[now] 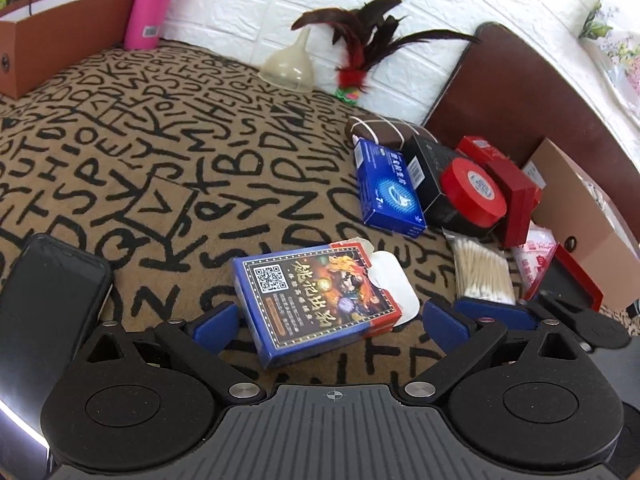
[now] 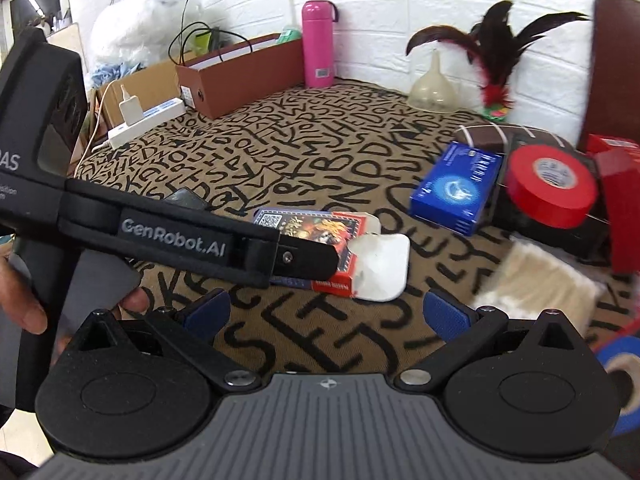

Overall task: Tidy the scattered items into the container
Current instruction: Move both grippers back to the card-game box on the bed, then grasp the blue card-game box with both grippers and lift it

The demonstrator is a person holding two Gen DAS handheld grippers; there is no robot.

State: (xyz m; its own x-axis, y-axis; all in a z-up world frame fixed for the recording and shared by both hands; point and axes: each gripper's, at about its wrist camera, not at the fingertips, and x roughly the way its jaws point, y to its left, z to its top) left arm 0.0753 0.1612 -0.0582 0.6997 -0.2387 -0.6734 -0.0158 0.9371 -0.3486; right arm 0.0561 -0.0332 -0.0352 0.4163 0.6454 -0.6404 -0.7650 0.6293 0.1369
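Note:
A playing-card box (image 1: pixel 320 300) with its white flap open lies on the lettered cloth between the blue pads of my left gripper (image 1: pixel 332 320), which is open around it without touching. The box also shows in the right wrist view (image 2: pixel 340 248), partly hidden by the left gripper's body (image 2: pixel 172 236). My right gripper (image 2: pixel 326 312) is open and empty just short of the box. A brown open-top container (image 1: pixel 60 36) stands at the far left, also in the right wrist view (image 2: pixel 244 76).
At the right lie a blue box (image 1: pixel 386 192), a red tape roll (image 1: pixel 474 194), a black box, red boxes, a cotton swab pack (image 1: pixel 484 272) and a brown bundle. A pink bottle (image 2: pixel 318 44), funnel (image 1: pixel 290 64), feather toy (image 1: pixel 360 48), phone (image 1: pixel 44 300) and power strip (image 2: pixel 146 120) are around.

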